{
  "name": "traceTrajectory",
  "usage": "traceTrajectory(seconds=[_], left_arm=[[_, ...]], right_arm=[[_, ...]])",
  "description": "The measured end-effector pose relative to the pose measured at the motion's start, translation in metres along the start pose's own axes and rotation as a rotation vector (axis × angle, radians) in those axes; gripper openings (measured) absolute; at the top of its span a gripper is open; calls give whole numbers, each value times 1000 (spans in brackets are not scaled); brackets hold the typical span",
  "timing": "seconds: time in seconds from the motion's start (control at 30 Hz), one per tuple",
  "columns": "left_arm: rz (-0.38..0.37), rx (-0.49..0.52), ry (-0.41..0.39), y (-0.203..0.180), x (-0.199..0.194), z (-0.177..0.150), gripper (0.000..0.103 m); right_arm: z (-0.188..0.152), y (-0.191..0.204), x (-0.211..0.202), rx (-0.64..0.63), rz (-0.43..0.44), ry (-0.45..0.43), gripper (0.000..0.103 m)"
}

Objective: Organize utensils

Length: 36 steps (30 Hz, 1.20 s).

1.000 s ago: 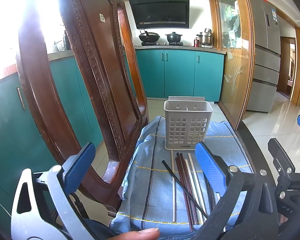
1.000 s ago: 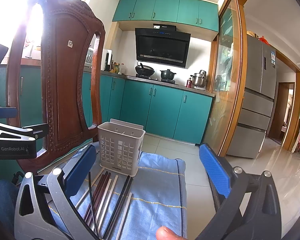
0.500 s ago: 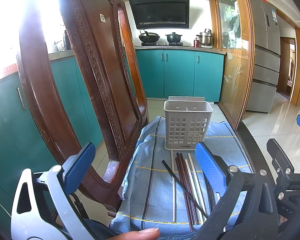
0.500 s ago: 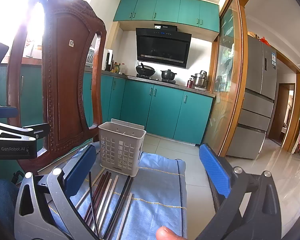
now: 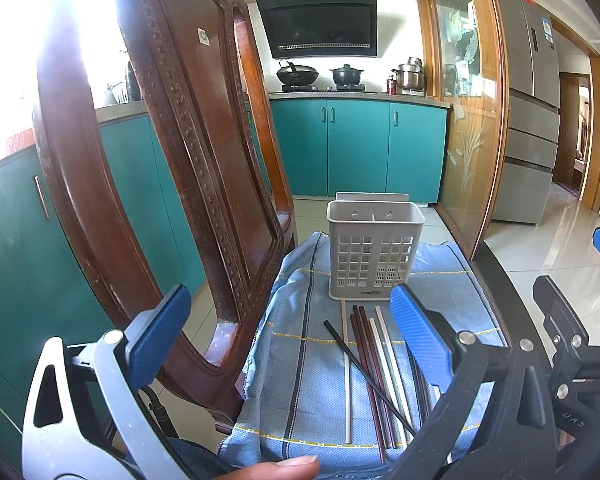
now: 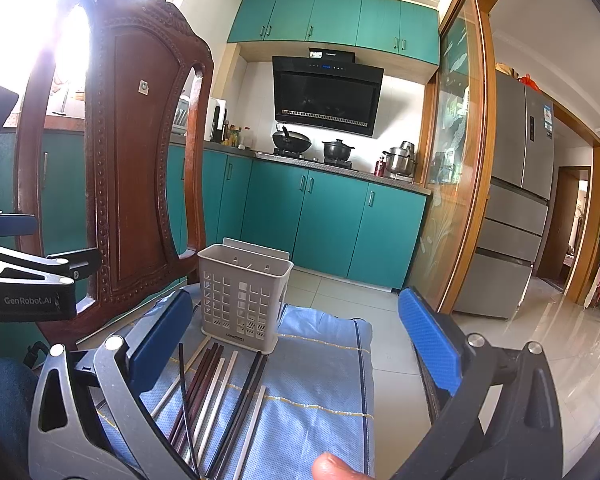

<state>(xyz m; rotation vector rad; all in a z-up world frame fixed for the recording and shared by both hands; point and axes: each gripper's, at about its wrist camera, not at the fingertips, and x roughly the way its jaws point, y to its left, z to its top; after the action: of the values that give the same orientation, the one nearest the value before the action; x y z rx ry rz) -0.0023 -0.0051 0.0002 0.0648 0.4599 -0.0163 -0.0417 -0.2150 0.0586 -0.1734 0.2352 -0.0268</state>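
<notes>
A grey perforated utensil holder [image 5: 374, 256] stands upright at the far end of a blue cloth [image 5: 300, 368]; it also shows in the right wrist view [image 6: 244, 298]. Several chopsticks, white, dark red and black [image 5: 374, 372], lie side by side on the cloth in front of it, one black stick crossing the others; they show in the right wrist view too [image 6: 216, 392]. My left gripper [image 5: 288, 340] is open and empty above the cloth's near left part. My right gripper [image 6: 296, 340] is open and empty above the chopsticks' near ends.
A carved dark wooden chair back [image 5: 172, 152] stands close on the left of the cloth [image 6: 140, 168]. A glass sliding door with a wood frame [image 5: 468, 120] is on the right. Teal kitchen cabinets [image 5: 356, 148] and tiled floor lie beyond.
</notes>
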Motion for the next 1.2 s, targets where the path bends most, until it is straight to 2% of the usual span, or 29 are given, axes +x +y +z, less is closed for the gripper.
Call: traceTrajectory(seconds=[0.57, 0.67, 0.7, 0.77, 0.8, 0.83, 0.9, 0.97, 1.0, 1.03, 1.13, 1.2], left_arm=[[-8, 9, 2, 1, 0, 1, 99], [0, 11, 23, 2, 5, 0, 99], [19, 21, 54, 1, 11, -1, 99], [42, 34, 119, 1, 21, -4, 99], [40, 21, 131, 2, 24, -6, 99], [53, 24, 176, 3, 32, -8, 99], [41, -6, 176, 5, 36, -12, 99], [31, -14, 216, 5, 42, -15, 99], [15, -34, 213, 5, 44, -16, 99], [8, -39, 217, 4, 47, -18, 99], [-12, -38, 262, -3, 51, -19, 99], [-19, -23, 272, -8, 54, -21, 93]], right_arm=[[6, 5, 2, -24, -10, -10, 101], [6, 7, 6, -56, -55, -9, 101], [6, 6, 11, -70, -77, 4, 101], [5, 3, 22, -83, -113, 57, 101], [3, 1, 33, -88, -138, 111, 101], [-1, -1, 40, -89, -145, 151, 100], [-12, -10, 56, -58, -107, 262, 101], [-22, -17, 67, -1, -63, 338, 100], [-27, -20, 72, 21, -52, 371, 97], [-34, -22, 78, 31, -46, 412, 90], [-45, -21, 89, 29, -27, 468, 81], [-53, -19, 94, 57, -3, 499, 72]])
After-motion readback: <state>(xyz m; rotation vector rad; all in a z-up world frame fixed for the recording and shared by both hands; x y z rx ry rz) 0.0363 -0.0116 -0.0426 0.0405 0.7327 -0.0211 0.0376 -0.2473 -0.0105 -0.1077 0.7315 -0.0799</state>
